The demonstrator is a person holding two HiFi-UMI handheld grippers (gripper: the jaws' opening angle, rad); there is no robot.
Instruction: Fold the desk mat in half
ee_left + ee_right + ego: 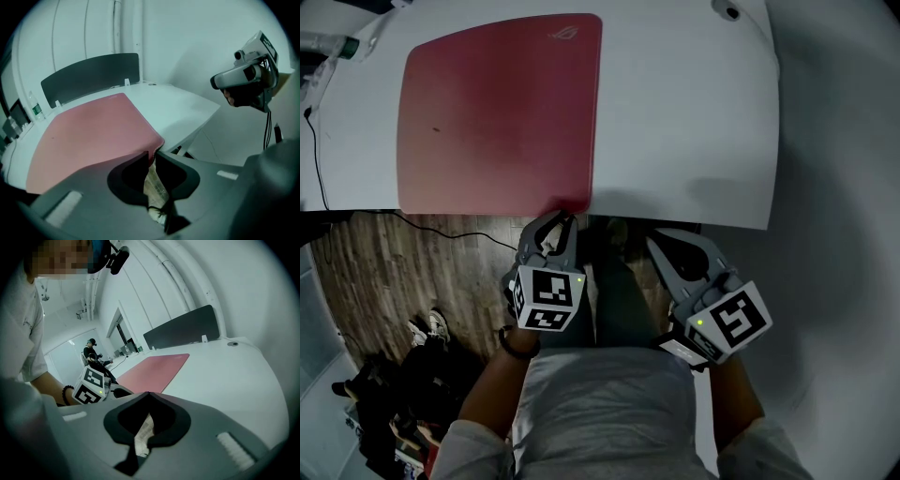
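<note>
A red desk mat (502,112) lies flat on the left half of the white table (694,122). At the mat's near right corner, on the table's front edge, my left gripper (565,217) has its jaws closed on the corner. In the left gripper view the mat (89,136) runs away from the left gripper (153,154), and its corner edge is pinched between the tips. Off the table to the right of that corner, my right gripper (661,242) hangs in front of the edge, and the right gripper (149,394) shows tips meeting on nothing. From there the mat (154,369) lies ahead to the left.
A dark partition panel (89,77) stands along the table's far edge. A bottle (337,45) sits at the far left corner and a black cable (317,159) runs down the left side. Wooden floor (384,272) and shoes (431,328) lie below.
</note>
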